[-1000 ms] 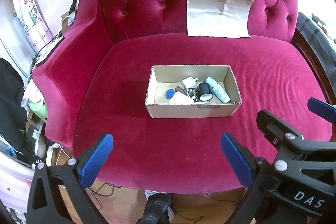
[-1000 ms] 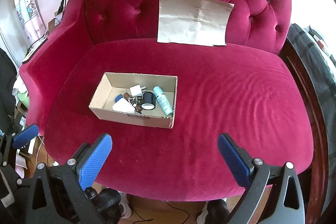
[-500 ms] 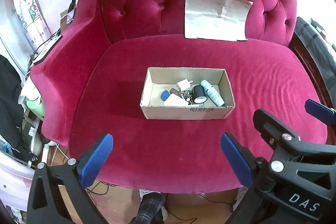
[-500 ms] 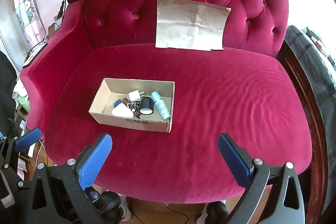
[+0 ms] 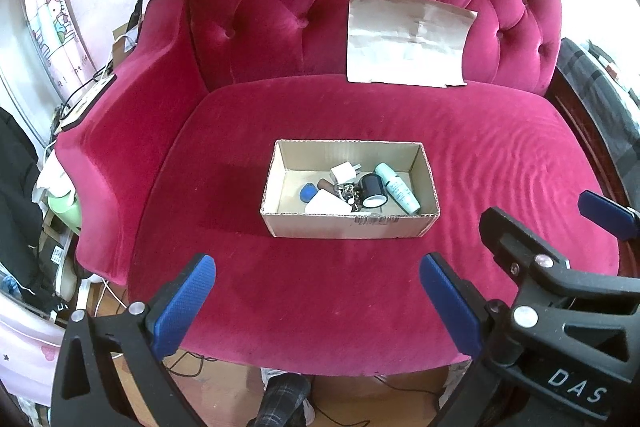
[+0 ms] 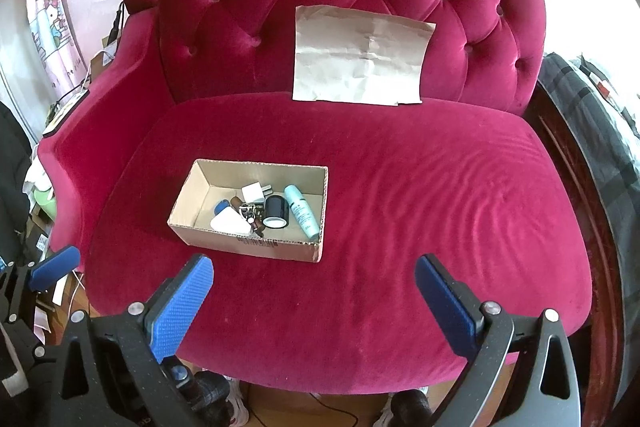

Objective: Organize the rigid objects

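Observation:
An open cardboard box (image 5: 348, 227) (image 6: 248, 241) rests on the crimson velvet sofa seat (image 5: 500, 167) (image 6: 440, 195). Inside lie a white charger plug (image 5: 342, 172) (image 6: 252, 192), a black cylinder (image 5: 372, 190) (image 6: 276, 211), a pale teal tube (image 5: 397, 188) (image 6: 302, 211), a blue item (image 5: 308, 192), a white wedge (image 5: 326, 206) (image 6: 230, 223) and small metal bits. My left gripper (image 5: 316, 303) hangs open and empty in front of the box. My right gripper (image 6: 314, 303) is open too, empty, to the box's right and nearer the seat's front edge; its fingers (image 5: 604, 213) show at the left wrist view's right side.
A creased brown paper sheet (image 5: 408, 39) (image 6: 360, 57) leans against the tufted backrest. Clutter, cables and a pink curtain (image 5: 52, 27) fill the floor to the left. A dark wooden frame with plaid fabric (image 6: 592, 115) stands on the right. A person's shoes (image 6: 212, 399) show below.
Both grippers have drawn back from the sofa, so the box looks smaller and lower-left in the views. Nothing in the box has moved; both stay open.

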Action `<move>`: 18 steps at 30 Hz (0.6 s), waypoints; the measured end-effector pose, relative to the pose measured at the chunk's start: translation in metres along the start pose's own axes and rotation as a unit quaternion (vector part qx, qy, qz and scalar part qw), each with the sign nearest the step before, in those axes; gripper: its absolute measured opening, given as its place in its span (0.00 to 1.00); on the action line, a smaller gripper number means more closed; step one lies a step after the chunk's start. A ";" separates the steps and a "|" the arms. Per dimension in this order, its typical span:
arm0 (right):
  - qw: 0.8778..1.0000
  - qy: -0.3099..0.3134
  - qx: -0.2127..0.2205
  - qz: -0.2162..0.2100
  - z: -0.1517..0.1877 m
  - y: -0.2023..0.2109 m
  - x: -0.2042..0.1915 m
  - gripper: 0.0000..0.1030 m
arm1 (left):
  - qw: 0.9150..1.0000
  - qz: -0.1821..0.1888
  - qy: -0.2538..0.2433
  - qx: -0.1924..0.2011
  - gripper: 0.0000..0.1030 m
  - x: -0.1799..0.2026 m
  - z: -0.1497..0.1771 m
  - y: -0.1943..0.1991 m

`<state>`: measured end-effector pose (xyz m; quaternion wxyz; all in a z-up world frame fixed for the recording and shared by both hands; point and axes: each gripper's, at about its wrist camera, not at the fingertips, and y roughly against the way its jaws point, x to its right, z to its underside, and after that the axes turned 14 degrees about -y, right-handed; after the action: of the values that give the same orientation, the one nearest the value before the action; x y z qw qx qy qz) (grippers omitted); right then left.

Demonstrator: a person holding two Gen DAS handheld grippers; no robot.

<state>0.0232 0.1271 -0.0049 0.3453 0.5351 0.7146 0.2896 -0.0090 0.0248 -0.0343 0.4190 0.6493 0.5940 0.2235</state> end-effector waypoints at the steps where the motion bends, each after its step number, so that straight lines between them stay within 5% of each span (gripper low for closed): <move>1: 1.000 0.000 0.001 0.000 0.000 0.001 0.000 1.00 | 1.000 0.000 -0.001 0.001 1.00 0.000 0.000 0.000; 18: 1.000 -0.004 0.015 -0.006 -0.007 0.012 0.002 1.00 | 1.000 -0.004 0.002 0.019 1.00 0.000 -0.006 0.012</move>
<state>0.0240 0.1320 0.0078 0.3416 0.5368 0.7211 0.2742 -0.0072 0.0270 -0.0211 0.4067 0.6543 0.6013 0.2117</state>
